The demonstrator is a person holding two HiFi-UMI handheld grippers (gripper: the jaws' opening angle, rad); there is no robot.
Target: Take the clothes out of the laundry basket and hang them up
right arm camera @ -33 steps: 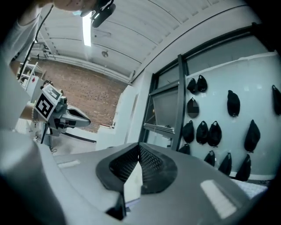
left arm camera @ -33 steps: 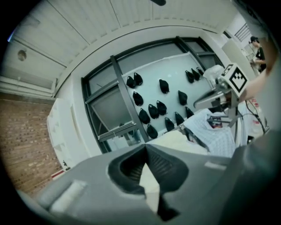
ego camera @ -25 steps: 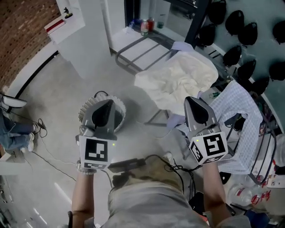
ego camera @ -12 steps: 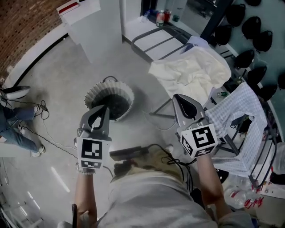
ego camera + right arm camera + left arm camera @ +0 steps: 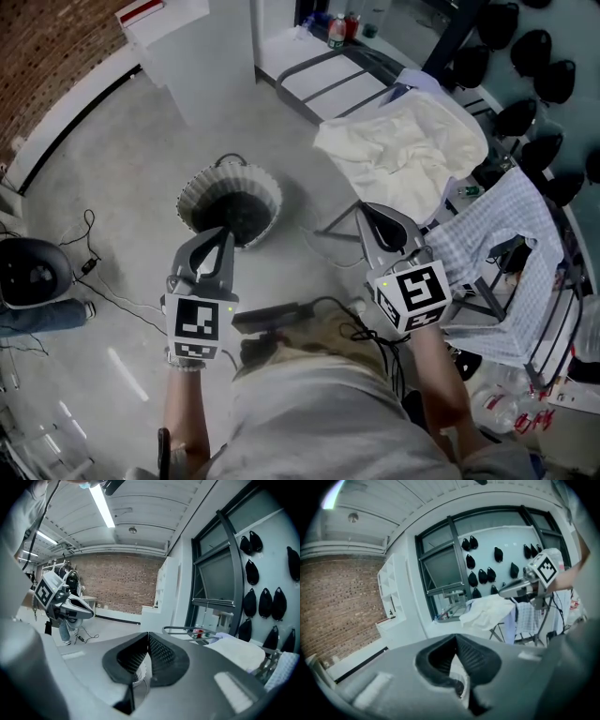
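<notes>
The round white laundry basket (image 5: pixel 230 199) stands on the grey floor, and its inside looks dark. My left gripper (image 5: pixel 223 232) hangs just short of its near rim, shut with nothing in it. My right gripper (image 5: pixel 367 208) is shut and empty too, near the drying rack's legs. On the rack lie a cream cloth (image 5: pixel 405 148) and a white checked cloth (image 5: pixel 502 246). In the left gripper view the jaws (image 5: pixel 457 637) meet, with the right gripper (image 5: pixel 525 584) and the cream cloth (image 5: pixel 486 612) beyond. In the right gripper view the jaws (image 5: pixel 148 633) are together and the left gripper (image 5: pixel 65 603) shows at left.
A white shelf unit (image 5: pixel 192 56) and a metal frame (image 5: pixel 323 75) with bottles (image 5: pixel 342 28) stand at the back. Black hooded shapes (image 5: pixel 544 52) hang on the right wall. A person's leg (image 5: pixel 33 314) and loose cables (image 5: pixel 112 300) are on the floor at left.
Both grippers have dropped and drawn back toward my body, still shut. The left one no longer covers the basket, which now shows whole beyond it.
</notes>
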